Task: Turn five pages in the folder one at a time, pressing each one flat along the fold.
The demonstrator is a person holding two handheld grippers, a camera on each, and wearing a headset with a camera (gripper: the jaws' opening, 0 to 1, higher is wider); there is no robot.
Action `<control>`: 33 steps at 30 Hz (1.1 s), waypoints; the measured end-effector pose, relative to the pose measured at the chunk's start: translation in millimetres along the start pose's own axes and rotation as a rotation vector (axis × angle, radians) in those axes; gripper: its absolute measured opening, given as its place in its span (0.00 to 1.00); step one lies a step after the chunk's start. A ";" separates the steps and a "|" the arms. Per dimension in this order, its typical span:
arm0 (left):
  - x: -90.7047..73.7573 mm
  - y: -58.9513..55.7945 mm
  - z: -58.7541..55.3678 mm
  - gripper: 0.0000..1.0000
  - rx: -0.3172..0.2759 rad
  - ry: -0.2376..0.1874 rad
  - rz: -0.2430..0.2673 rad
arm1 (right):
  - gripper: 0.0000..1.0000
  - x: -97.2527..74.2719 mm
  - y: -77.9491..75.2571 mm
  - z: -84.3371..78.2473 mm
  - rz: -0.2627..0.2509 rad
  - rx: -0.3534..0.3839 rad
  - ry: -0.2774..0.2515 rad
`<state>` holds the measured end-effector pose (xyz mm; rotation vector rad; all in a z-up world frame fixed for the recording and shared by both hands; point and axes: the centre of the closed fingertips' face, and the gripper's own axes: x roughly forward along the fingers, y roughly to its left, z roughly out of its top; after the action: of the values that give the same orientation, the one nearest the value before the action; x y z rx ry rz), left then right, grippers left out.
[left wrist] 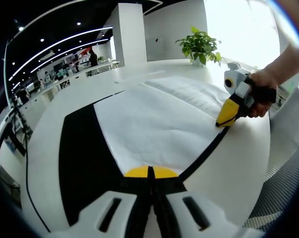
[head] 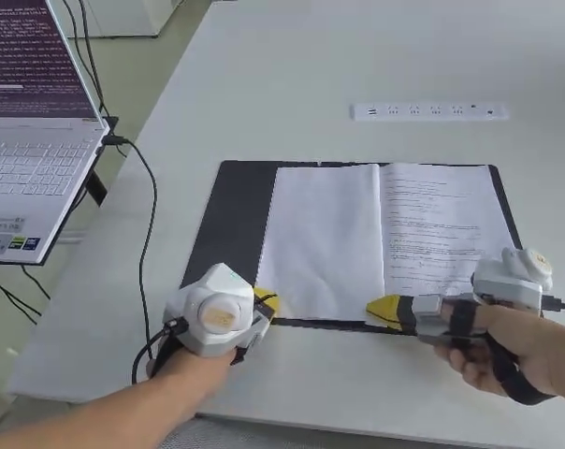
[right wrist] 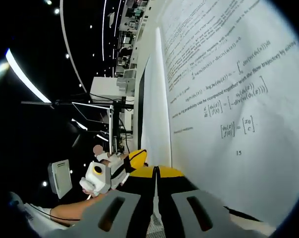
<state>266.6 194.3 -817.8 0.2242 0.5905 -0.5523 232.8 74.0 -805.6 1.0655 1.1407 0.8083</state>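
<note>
Left gripper (head: 267, 301), right gripper (head: 383, 310) at folder (head: 228, 215).

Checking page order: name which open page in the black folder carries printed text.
The right-hand white paper page, beside the right gripper; the left-hand white page is blank.

Bare tabletop (head: 292, 84) lies open beyond the folder (head: 228, 220), up to a power strip (head: 429, 111). Left of the folder a black cable (head: 152, 224) trails across the tabletop, and an open laptop (head: 30, 164) crowds that side.
</note>
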 end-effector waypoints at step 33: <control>-20.5 -6.8 17.9 0.07 -0.096 -0.001 0.021 | 0.00 -79.8 61.9 13.0 0.082 -0.120 -0.293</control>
<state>257.0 191.1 -791.7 0.1390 0.6116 -0.5021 226.3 17.0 -721.5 1.0942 0.7965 0.7464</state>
